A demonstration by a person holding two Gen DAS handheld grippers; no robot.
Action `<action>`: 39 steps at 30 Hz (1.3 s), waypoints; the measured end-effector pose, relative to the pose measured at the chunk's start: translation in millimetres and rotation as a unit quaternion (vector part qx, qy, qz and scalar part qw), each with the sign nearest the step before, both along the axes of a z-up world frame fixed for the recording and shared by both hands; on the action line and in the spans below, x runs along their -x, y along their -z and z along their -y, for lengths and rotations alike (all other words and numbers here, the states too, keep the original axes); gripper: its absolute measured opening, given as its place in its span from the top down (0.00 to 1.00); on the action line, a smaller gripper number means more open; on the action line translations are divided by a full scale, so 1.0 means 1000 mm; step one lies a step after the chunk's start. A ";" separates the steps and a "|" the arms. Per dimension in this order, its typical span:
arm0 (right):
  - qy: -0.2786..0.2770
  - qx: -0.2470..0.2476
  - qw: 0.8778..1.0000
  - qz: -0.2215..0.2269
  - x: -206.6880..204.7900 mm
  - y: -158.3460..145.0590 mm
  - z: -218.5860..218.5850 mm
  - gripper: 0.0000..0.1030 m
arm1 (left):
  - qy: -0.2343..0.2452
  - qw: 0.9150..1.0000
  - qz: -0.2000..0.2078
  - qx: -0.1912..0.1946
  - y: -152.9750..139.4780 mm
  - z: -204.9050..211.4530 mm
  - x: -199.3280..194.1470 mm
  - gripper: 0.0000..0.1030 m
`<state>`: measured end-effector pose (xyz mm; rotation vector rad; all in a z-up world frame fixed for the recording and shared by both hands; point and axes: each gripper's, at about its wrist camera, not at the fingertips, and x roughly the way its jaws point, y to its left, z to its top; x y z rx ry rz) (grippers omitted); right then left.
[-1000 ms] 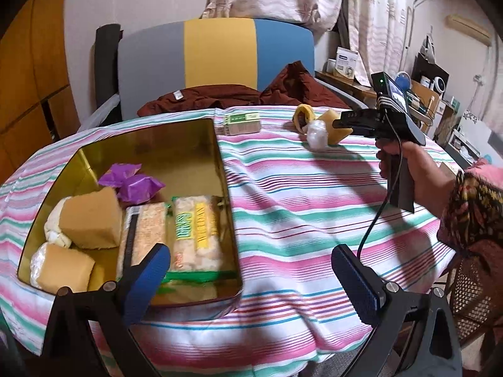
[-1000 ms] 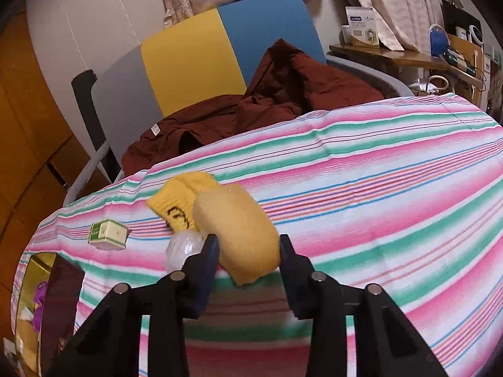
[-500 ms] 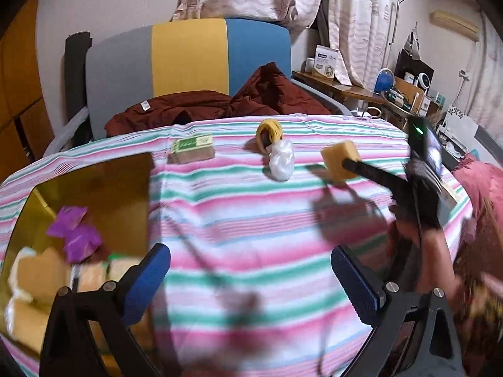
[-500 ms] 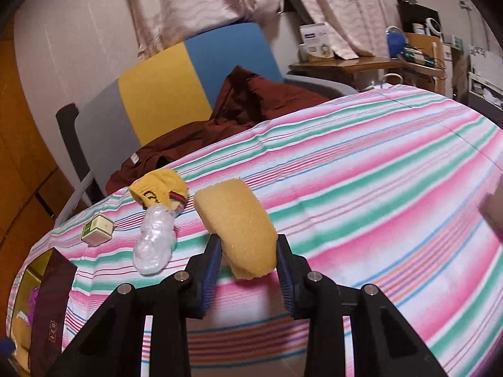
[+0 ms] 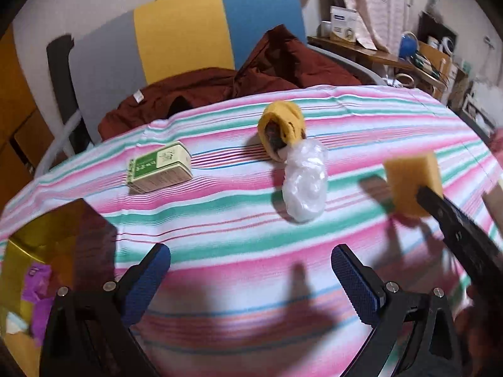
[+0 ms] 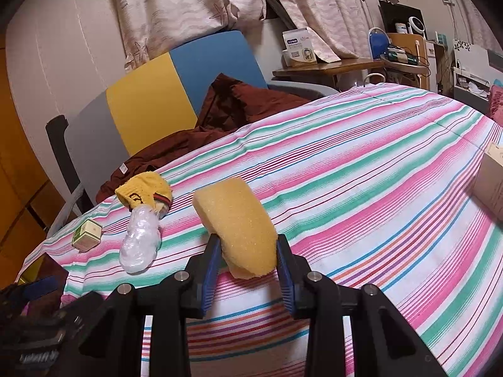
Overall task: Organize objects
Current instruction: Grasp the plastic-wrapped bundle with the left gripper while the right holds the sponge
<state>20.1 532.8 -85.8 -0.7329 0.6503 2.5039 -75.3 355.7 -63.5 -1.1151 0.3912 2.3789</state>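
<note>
Clamped between the right gripper's [image 6: 246, 259] pads, a yellow sponge [image 6: 238, 223] is held above the striped tablecloth [image 6: 361, 169]. Nothing is held by the left gripper [image 5: 251, 271], whose jaws are spread wide. At nine o'clock the gold tin [image 5: 34, 251] is cut off. Writing on the green box [image 5: 159, 167] is blurred beyond reading.

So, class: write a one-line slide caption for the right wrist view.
Right gripper jaws shut on a sponge above the striped cloth, sock and plastic bag beside it.
</note>
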 end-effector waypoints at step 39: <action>0.020 0.005 1.000 -0.005 -0.004 0.007 -0.004 0.67 | 0.051 0.996 -0.073 -0.016 0.014 -0.046 -0.012 0.67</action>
